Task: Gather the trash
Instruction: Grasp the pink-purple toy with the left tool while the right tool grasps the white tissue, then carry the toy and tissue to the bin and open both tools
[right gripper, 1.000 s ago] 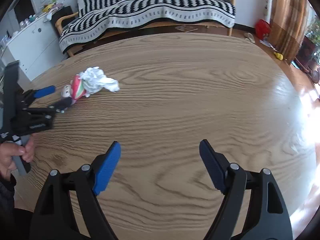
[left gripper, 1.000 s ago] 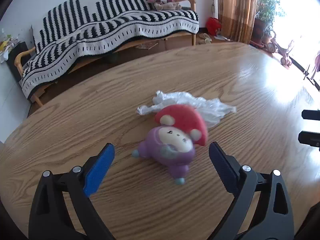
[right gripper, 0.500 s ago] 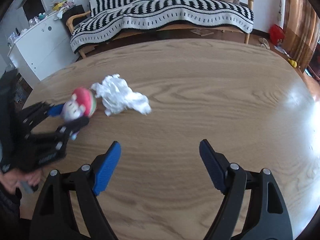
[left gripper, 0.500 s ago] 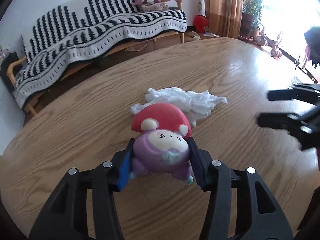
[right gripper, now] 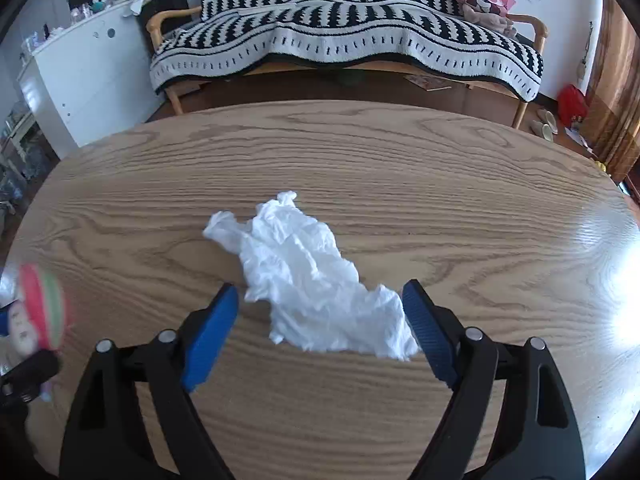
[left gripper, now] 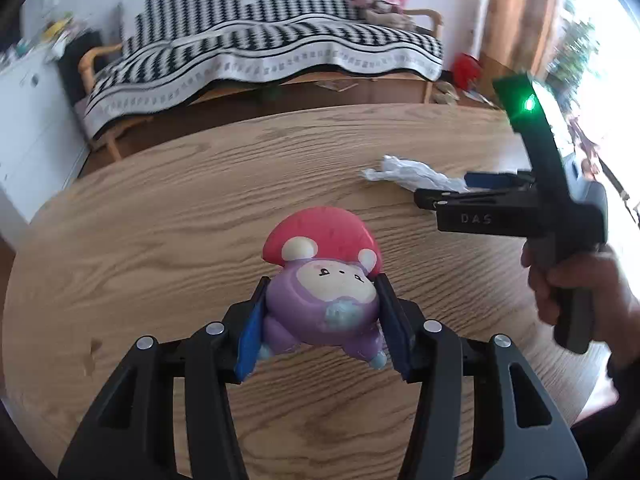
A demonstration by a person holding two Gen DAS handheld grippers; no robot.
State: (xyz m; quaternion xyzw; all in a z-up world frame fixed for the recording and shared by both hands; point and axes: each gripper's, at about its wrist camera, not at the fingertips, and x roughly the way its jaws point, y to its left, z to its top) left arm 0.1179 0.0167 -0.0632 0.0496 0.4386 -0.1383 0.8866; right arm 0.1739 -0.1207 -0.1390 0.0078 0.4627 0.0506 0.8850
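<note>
My left gripper (left gripper: 320, 320) is shut on a purple toy with a red mushroom cap (left gripper: 322, 276) and holds it above the wooden table (left gripper: 160, 220). The toy also shows at the left edge of the right wrist view (right gripper: 36, 312). A crumpled white tissue (right gripper: 316, 280) lies on the table (right gripper: 480, 208). My right gripper (right gripper: 320, 324) is open with its jaws on either side of the tissue's near end. In the left wrist view the right gripper (left gripper: 452, 188) reaches the tissue (left gripper: 412, 172) from the right.
A sofa with a black-and-white striped blanket (right gripper: 344, 40) stands behind the table. A white cabinet (right gripper: 76, 80) stands at the back left. Curtains and a bright window (left gripper: 560, 40) are at the right.
My left gripper has closed on the toy, lifted it and carried it left, away from the tissue. My right gripper has moved in over the tissue, still open.
</note>
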